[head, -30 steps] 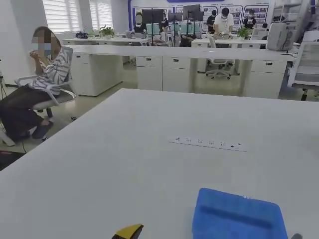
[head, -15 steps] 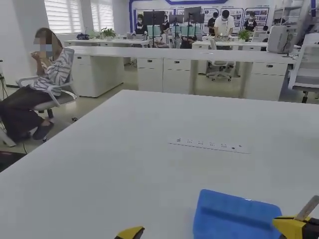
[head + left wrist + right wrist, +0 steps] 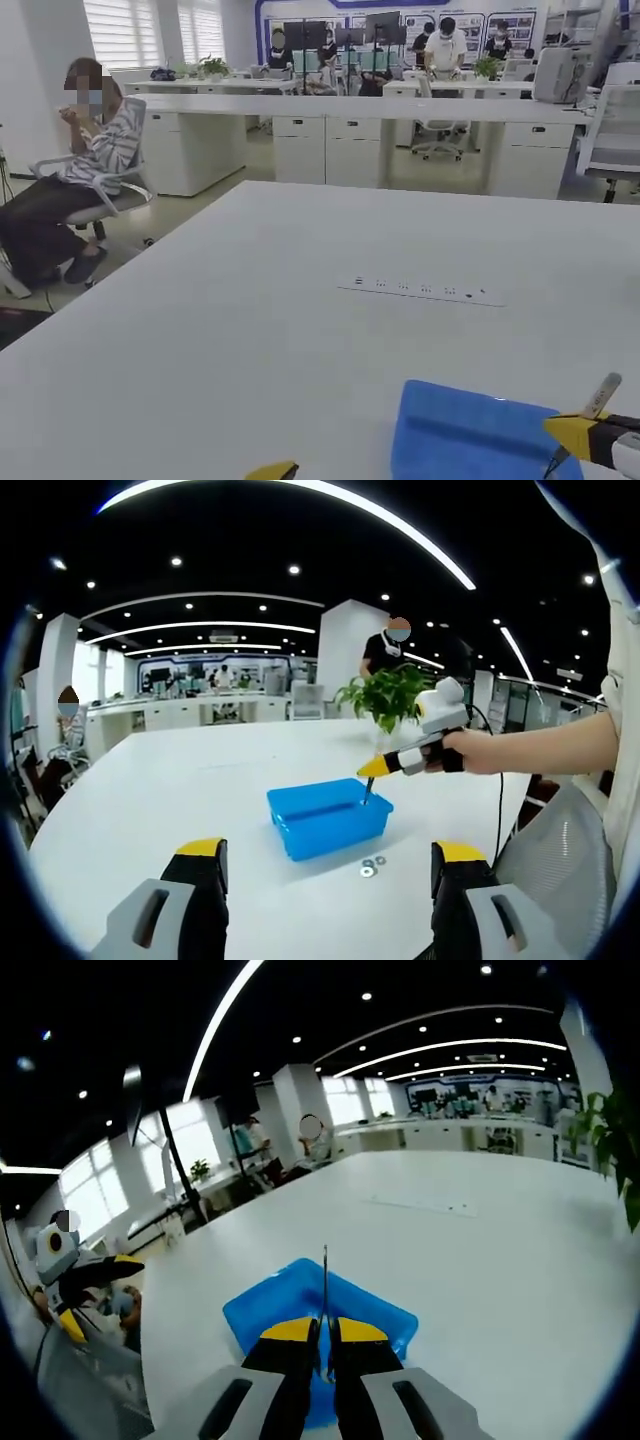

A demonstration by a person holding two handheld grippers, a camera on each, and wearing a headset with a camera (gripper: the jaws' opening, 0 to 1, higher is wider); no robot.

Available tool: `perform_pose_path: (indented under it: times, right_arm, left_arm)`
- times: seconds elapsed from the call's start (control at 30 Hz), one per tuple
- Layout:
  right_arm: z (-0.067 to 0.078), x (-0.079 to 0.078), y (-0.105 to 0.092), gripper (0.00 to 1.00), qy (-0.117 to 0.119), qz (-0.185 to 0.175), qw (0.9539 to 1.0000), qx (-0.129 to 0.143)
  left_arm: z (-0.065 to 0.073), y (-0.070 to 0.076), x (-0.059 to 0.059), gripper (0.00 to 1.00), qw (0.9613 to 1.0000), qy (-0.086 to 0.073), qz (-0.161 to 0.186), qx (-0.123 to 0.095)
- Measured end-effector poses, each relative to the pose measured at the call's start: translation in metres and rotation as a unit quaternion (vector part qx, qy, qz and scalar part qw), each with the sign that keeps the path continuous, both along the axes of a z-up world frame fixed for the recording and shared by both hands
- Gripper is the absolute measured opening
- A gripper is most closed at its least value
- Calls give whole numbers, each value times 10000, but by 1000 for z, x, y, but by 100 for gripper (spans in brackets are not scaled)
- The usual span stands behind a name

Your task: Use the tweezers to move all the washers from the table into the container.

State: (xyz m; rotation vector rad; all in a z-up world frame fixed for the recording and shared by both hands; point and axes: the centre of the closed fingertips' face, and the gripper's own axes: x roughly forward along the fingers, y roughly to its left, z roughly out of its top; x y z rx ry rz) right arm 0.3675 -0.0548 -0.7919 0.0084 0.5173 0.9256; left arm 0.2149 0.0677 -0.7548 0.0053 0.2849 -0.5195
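Observation:
A blue container (image 3: 470,435) sits on the white table (image 3: 300,330) near its front edge. My right gripper (image 3: 322,1332) is shut on thin metal tweezers (image 3: 324,1290), whose tips point down over the blue container (image 3: 390,1325). In the left gripper view the right gripper (image 3: 410,760) hangs over the far right corner of the container (image 3: 320,820), tweezers (image 3: 368,790) dipping toward it. Whether the tips hold a washer is too small to tell. A few washers (image 3: 372,865) lie on the table just in front of the container. My left gripper (image 3: 328,850) stands open, short of it.
A row of flush sockets (image 3: 418,290) is set in the table's middle. A potted plant (image 3: 390,695) stands beyond the container. A person on a chair (image 3: 85,160) sits left of the table, and more desks and people are at the back.
The right gripper with the tweezers has come into the head view from the lower right and now hangs at the container's right end. The left gripper's tip has sunk slightly lower.

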Motion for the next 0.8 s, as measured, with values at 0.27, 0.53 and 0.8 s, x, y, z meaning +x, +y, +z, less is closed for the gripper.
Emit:
perform_pose_path:
  times: [0.27,0.53,0.8]
  right_arm:
    - [-16,9,8,3,-190,125,9990,-384]
    - [-25,12,8,3,-202,156,9982,-545]
    - [-31,13,6,3,-119,122,9983,-564]
  left_arm:
    - [-2,-1,-1,82,10000,48,-59,25]
    - [-2,-1,-1,82,10000,40,-56,1]
    - [2,3,1,81,10000,-42,47,-38]
